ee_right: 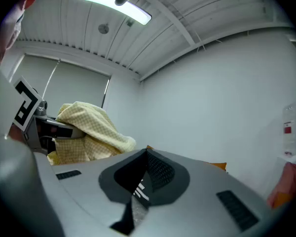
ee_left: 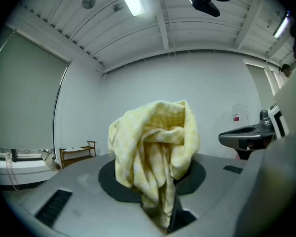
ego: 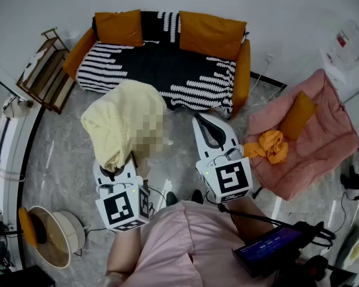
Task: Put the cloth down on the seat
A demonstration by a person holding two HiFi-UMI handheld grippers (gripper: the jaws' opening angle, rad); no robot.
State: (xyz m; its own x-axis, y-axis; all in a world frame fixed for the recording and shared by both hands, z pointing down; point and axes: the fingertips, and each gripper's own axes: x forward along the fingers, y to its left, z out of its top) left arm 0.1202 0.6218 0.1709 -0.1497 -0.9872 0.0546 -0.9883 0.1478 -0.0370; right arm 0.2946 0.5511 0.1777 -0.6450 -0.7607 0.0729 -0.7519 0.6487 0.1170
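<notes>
Left gripper is clamped on the bunched-up yellow cloth, held up in front of the striped sofa, not on its seat yet. Right gripper is closed with nothing in it. The wall sticker is too tiny to read.

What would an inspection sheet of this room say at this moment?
Surface: striped sofa, seat bare, orange cushions at its back.
Job's things: yellow cloth bunched up, held off the sofa.
Clutter: orange cloth on the pink chair.
Claws: left claw shut on the yellow cloth; right claw shut, empty.
Cables: black cable leading to a screen.
Surroundings: wooden shelf, round basket, grey floor.
</notes>
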